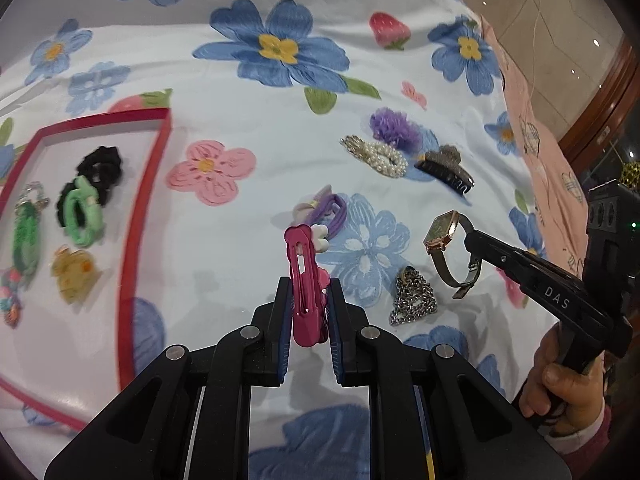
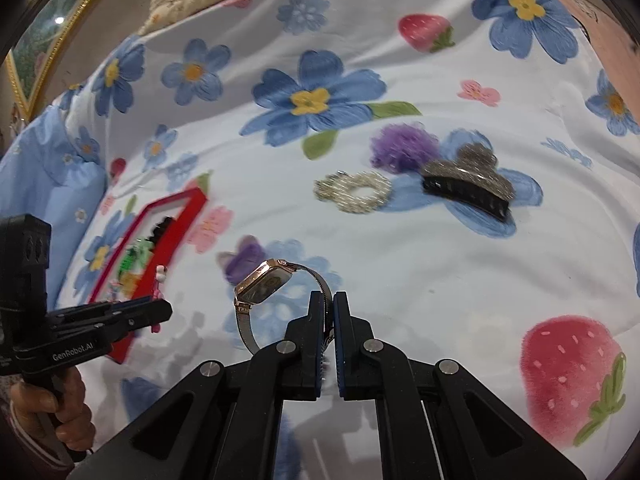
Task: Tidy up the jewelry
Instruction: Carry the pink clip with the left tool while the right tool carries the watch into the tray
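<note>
A: What is the left gripper [image 1: 308, 300] holding?

B: Its fingers are clamped on a magenta snap hair clip [image 1: 303, 280], which stands upright between them, above the floral bedsheet [image 1: 248, 216].

A: And the right gripper [image 2: 328, 312]?

B: Its fingers are pressed together on the mesh strap of a rose-gold wristwatch [image 2: 266, 286]; the square face tilts up to the left, clear of the sheet.

A: Where is the red-rimmed tray [image 1: 138, 216]?

B: To the left. Inside lie a black scrunchie [image 1: 100, 168], a green hair tie [image 1: 82, 216], a yellow claw clip [image 1: 74, 274] and a green beaded keychain [image 1: 24, 236].

A: What lies loose on the sheet?

B: A purple hair tie [image 1: 328, 212] just beyond the magenta clip, a silver chain [image 1: 412, 300] heaped near the watch, and farther off a pearl clip [image 1: 378, 156], a purple pom-pom [image 1: 394, 126] and a glittery black claw clip [image 1: 444, 170], close together.
</note>
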Action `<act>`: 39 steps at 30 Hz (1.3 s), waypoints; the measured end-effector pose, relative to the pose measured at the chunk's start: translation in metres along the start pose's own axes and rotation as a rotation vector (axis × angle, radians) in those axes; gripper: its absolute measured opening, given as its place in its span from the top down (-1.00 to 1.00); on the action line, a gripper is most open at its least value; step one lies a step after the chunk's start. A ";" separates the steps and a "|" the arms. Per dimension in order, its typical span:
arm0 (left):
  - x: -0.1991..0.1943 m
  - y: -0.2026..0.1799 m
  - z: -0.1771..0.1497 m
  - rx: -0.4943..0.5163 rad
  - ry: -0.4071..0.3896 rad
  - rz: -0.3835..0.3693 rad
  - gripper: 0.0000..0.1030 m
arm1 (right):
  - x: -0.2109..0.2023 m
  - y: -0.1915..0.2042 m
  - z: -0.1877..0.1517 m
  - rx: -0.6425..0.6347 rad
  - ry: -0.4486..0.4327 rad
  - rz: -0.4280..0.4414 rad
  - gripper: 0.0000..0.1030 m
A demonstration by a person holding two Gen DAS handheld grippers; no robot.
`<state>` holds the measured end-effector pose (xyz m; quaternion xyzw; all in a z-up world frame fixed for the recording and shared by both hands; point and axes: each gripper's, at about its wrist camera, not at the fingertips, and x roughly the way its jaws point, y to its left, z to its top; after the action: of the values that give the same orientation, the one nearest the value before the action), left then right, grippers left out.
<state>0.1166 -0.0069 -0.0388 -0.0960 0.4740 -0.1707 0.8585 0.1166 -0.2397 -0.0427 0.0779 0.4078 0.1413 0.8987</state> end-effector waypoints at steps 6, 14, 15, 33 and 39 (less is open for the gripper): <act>-0.023 0.019 -0.009 -0.034 -0.027 0.010 0.72 | -0.003 0.031 0.002 -0.037 -0.002 0.051 0.92; -0.053 0.051 -0.022 -0.080 -0.062 0.045 0.72 | 0.004 0.079 0.000 -0.098 0.023 0.128 0.92; -0.057 0.057 -0.024 -0.090 -0.068 0.053 0.72 | 0.005 0.084 0.000 -0.104 0.026 0.136 0.92; -0.099 0.130 -0.044 -0.200 -0.115 0.139 0.72 | 0.040 0.171 -0.003 -0.209 0.091 0.253 0.91; -0.108 0.148 -0.049 -0.226 -0.123 0.160 0.72 | 0.053 0.189 -0.004 -0.230 0.113 0.272 0.91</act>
<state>0.0518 0.1715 -0.0286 -0.1643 0.4427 -0.0408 0.8805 0.1110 -0.0435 -0.0349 0.0212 0.4246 0.3114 0.8499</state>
